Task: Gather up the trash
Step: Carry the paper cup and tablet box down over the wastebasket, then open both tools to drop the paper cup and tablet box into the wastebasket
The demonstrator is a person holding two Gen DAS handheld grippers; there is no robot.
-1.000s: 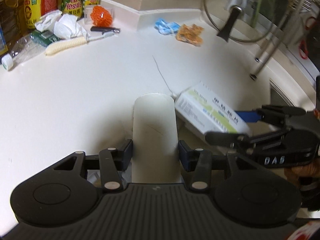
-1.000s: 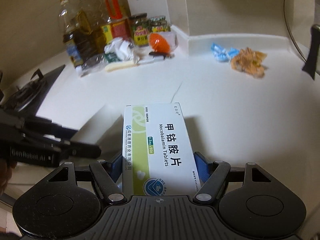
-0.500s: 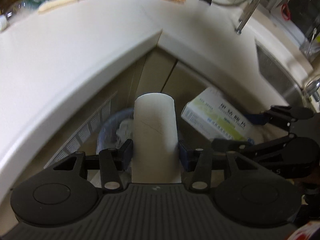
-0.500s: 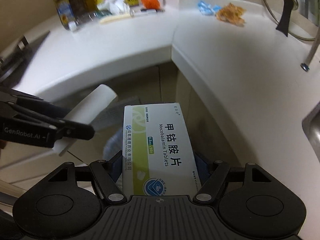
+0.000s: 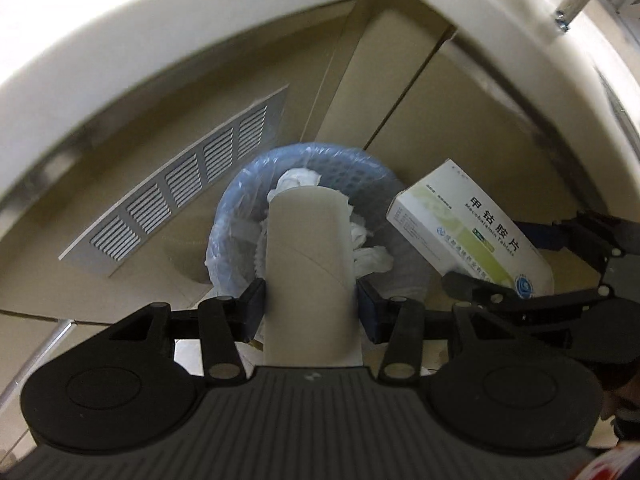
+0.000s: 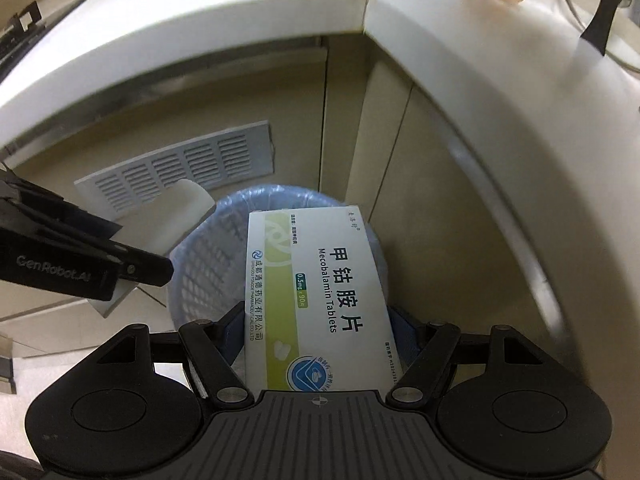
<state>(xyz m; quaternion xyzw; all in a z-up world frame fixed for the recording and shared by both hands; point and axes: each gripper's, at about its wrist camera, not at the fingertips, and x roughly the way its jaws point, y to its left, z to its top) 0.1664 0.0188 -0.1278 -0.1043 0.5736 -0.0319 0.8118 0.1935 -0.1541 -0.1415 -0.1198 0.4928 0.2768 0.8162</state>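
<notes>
Left wrist: fingers (image 5: 310,300) pinch cardboard tube (image 5: 308,252) above bin rim (image 5: 224,220); right fingers (image 6: 320,328) pinch box (image 6: 316,300).

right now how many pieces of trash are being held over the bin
2: a cardboard tube in the left gripper, and a tablet box in the right gripper, both above the lined bin.
</notes>
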